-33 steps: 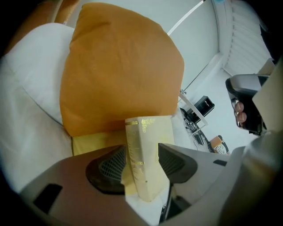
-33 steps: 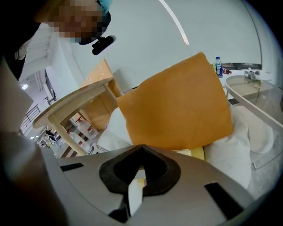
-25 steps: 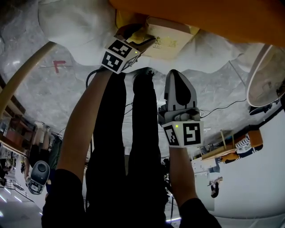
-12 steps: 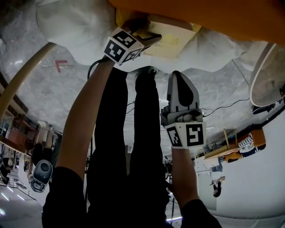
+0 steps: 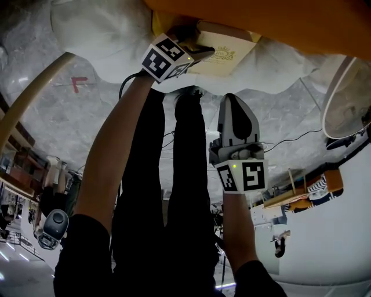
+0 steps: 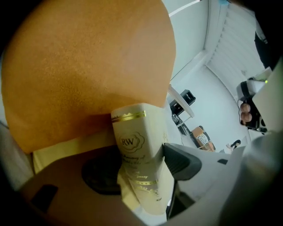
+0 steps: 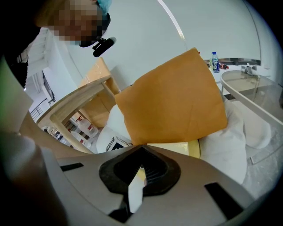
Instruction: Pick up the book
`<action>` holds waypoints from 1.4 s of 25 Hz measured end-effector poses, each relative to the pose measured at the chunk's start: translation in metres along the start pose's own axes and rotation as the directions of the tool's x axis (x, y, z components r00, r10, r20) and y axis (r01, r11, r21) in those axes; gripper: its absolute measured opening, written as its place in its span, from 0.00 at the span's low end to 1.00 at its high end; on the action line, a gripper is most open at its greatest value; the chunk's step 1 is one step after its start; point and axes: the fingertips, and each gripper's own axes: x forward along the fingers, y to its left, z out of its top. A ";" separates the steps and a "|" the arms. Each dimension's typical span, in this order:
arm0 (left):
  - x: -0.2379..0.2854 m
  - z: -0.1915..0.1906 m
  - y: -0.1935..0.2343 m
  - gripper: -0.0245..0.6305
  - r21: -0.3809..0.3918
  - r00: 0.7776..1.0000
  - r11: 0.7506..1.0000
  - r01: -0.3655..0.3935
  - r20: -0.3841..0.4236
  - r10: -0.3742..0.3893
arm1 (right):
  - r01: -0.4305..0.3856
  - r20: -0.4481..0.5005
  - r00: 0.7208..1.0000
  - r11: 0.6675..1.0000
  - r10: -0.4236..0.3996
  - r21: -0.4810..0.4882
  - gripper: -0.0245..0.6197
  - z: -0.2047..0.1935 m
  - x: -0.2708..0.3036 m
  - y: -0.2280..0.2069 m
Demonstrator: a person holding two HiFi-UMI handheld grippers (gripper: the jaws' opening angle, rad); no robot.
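Observation:
A cream book (image 5: 225,53) with gold print lies on white bedding, its far end tucked under an orange cushion (image 5: 261,17). My left gripper (image 5: 194,45) reaches it at the top of the head view. In the left gripper view the book's spine (image 6: 139,145) stands between the jaws, which are opening; the right pad (image 6: 179,162) sits against its edge, and no squeeze shows. The orange cushion (image 6: 88,57) fills the space behind. My right gripper (image 5: 235,105) hangs lower, away from the book, with its jaws together on nothing. Its own view shows the gripper (image 7: 139,170) short of the book (image 7: 177,148).
A white pillow (image 5: 98,29) lies left of the book. A curved wooden frame (image 5: 29,98) runs down the left. A round glass table (image 7: 252,84) with a bottle (image 7: 214,62) stands at the right. The person's black-trousered legs (image 5: 168,191) fill the middle of the head view.
My left gripper has slid up and to the right onto the book's near end. The right gripper has kept still.

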 end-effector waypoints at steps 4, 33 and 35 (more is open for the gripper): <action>-0.010 -0.002 -0.014 0.48 -0.012 1.000 1.000 -0.021 0.016 0.021 | 0.001 0.013 1.000 1.000 -0.001 -0.003 0.04 0.010 -0.005 0.003; -0.150 -0.003 -0.045 0.41 -0.158 0.881 0.890 -0.428 0.145 0.450 | 0.012 0.076 0.997 0.999 -0.009 -0.046 0.04 0.021 -0.038 0.053; -0.164 0.008 -0.052 0.41 -0.160 0.869 0.882 -0.442 0.166 0.466 | 0.011 0.081 0.997 0.998 -0.006 -0.057 0.04 0.025 -0.042 0.059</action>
